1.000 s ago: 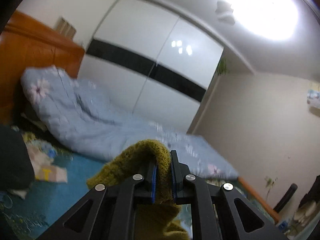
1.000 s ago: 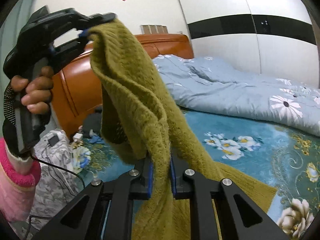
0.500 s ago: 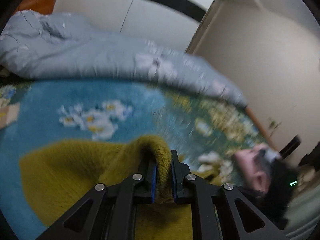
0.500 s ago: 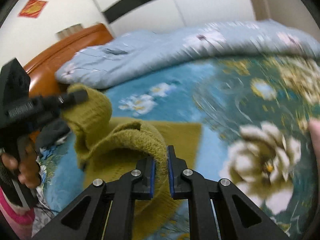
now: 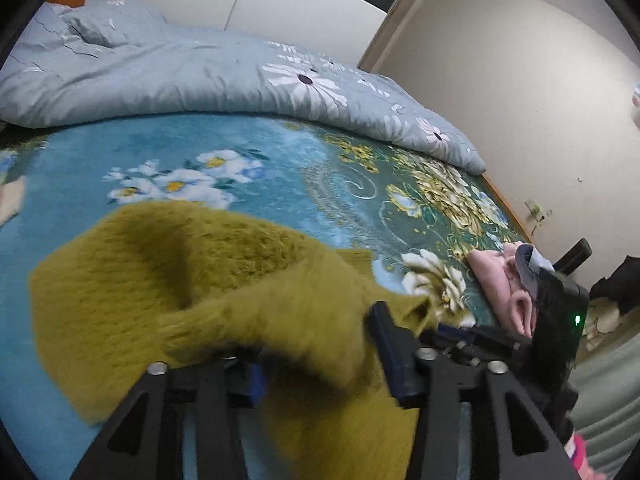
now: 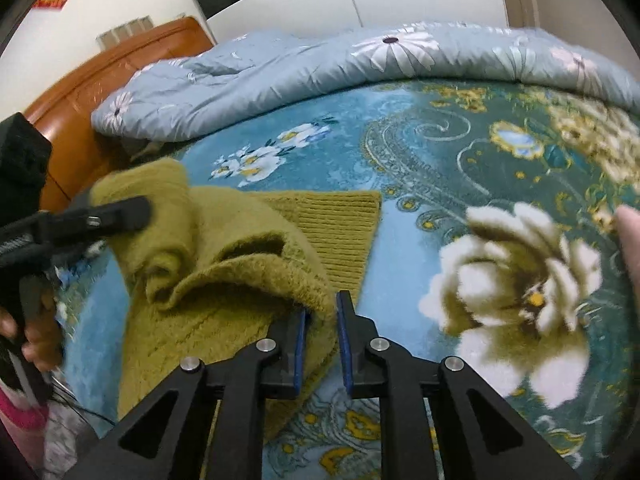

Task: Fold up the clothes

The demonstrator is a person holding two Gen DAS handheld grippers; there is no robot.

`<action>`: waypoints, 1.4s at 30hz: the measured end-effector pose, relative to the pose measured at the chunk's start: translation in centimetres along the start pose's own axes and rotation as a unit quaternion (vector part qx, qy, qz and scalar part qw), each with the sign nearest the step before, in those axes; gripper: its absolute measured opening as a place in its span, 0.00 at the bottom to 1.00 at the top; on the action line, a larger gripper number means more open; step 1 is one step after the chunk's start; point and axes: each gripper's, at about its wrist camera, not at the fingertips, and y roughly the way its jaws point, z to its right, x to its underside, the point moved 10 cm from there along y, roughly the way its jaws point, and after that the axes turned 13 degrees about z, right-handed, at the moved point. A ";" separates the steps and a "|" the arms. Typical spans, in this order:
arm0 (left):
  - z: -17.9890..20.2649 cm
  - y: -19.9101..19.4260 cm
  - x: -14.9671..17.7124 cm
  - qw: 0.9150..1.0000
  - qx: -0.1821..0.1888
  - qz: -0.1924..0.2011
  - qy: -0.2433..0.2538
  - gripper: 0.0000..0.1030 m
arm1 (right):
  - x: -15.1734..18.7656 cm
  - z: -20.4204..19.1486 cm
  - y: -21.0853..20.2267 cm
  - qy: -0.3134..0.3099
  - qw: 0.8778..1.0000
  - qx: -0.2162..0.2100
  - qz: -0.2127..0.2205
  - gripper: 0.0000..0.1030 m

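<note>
An olive-green knitted sweater (image 5: 168, 280) lies partly spread on the floral blue bedspread (image 5: 280, 168); it also shows in the right wrist view (image 6: 256, 240). My left gripper (image 5: 320, 360) is open wide, with a fold of the sweater draped loosely between its fingers. My right gripper (image 6: 322, 332) has its jaws slightly apart, with the sweater's edge still between them. The left gripper also shows at the left of the right wrist view (image 6: 116, 212), against the sweater's raised end.
A pale blue flowered duvet (image 5: 200, 68) is bunched along the far side of the bed. A pink garment (image 5: 504, 284) lies near the bed's right edge. An orange wooden headboard (image 6: 92, 92) stands at the left.
Both grippers have brought the sweater down from the air onto the bed. The left jaws have opened wide, and the right jaws have parted slightly.
</note>
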 end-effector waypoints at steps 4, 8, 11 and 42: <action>-3.9 -3.6 0.7 0.999 -0.033 0.010 0.017 0.59 | -0.4 -0.1 -1.9 -0.028 0.999 0.007 0.016 0.45; -8.6 -5.3 2.2 0.996 -0.092 0.012 0.019 0.63 | -1.4 -3.6 -3.3 -0.072 0.996 -0.039 0.035 0.52; -11.0 -5.5 3.2 0.994 -0.104 0.010 -0.019 0.63 | -1.3 -7.1 -2.1 -0.132 0.989 -0.065 0.028 0.54; -13.5 -4.8 2.7 0.971 -0.202 0.056 0.110 0.15 | -6.2 -6.2 2.0 -0.047 0.995 -0.080 0.043 0.15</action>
